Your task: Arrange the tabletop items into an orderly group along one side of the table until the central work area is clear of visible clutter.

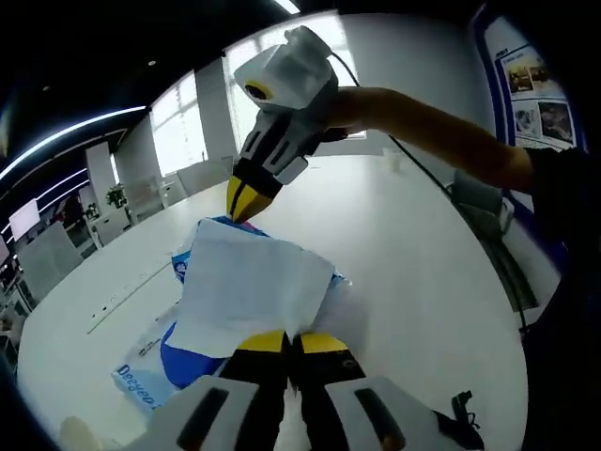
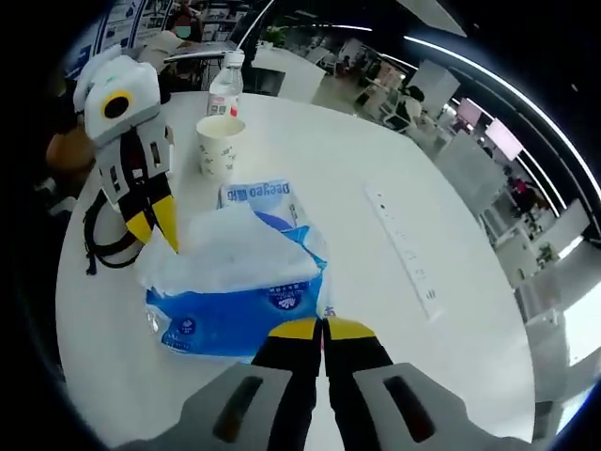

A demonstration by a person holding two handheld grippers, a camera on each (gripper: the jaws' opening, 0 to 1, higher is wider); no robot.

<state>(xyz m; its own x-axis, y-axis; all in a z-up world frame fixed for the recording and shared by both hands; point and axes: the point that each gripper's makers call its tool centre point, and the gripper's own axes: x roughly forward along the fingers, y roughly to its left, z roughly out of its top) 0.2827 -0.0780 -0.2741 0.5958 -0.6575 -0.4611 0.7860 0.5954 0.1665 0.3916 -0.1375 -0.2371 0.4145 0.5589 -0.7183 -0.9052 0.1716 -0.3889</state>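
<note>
On the white desk (image 2: 282, 122): a blue and white tissue pack (image 2: 235, 315), lying flat near the middle, with a white tissue sheet (image 2: 230, 249) pulled up out of it and spread over the top. Behind the pack, a paper cup (image 2: 219, 144), upright, content impossible to tell; just behind the cup, a plastic bottle (image 2: 225, 86) with a white cap, also upright. A black cable (image 2: 103, 246) looped on the desk close to the pack.

Left gripper (image 1: 293, 346): yellow-tipped jaws pressed together on the near edge of the tissue sheet, pointed along the desk. Right gripper (image 2: 319, 329): jaws pressed together too, tips at the edge of the pack; whether anything was pinched there, impossible to tell. In the left gripper view, right gripper slanted down, held by a bare forearm (image 1: 441, 132).
</note>
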